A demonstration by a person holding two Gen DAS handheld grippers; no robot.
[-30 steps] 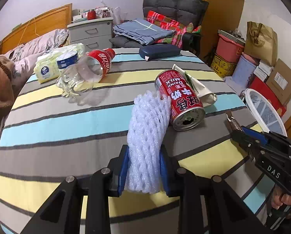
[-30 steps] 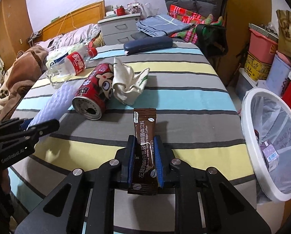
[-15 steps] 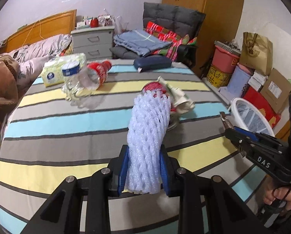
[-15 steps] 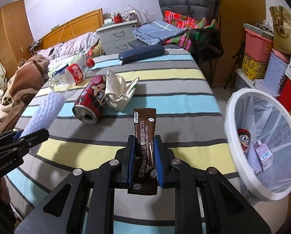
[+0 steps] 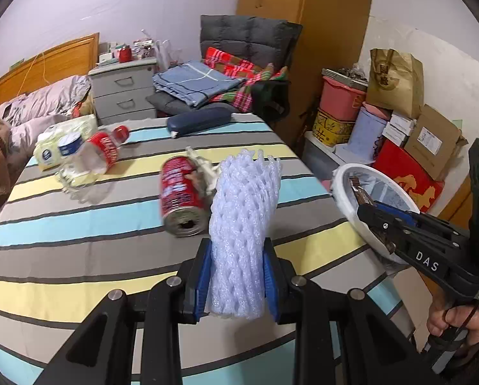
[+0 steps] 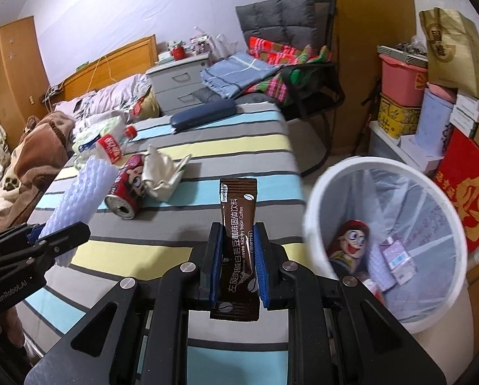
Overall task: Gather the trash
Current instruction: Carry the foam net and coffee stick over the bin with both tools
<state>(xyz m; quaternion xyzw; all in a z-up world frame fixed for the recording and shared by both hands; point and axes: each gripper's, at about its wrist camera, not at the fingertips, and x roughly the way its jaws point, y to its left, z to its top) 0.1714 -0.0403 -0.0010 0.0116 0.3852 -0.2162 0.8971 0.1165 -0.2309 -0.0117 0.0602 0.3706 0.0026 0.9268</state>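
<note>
Left wrist view first: the left gripper (image 5: pixel 236 276) has its jaws clamped on a white foam fruit net (image 5: pixel 244 224), the blue pads pressing into both sides of its lower part while the rest stands up tall above the striped worktop (image 5: pixel 79 256). Just left of the net, a red milk-drink can (image 5: pixel 181 199) lies on its side, open end toward the camera, with a crumpled white wrapper (image 5: pixel 204 168) against its far end. Further back a squashed clear plastic bottle (image 5: pixel 91 160) with a red label lies near a tissue pack (image 5: pixel 56 147), and a dark blue case (image 5: pixel 197 122) sits at the far edge. Off to the right, the right gripper (image 5: pixel 364 202) reaches over the white trash bin (image 5: pixel 345 186), a brown sachet in its jaws.

Over to the right wrist view: the right gripper (image 6: pixel 238 263) is pinched narrow on a brown coffee sachet (image 6: pixel 239 243), held upright by its lower half. The trash bin (image 6: pixel 313 224) stands just right of the worktop (image 6: pixel 239 147), lined with a clear bag and holding some cartons and a cartoon-printed package. At left, the left gripper (image 6: pixel 56 234) grips the foam net (image 6: pixel 82 195), which is raised over the worktop beside the can (image 6: pixel 127 189).
</note>
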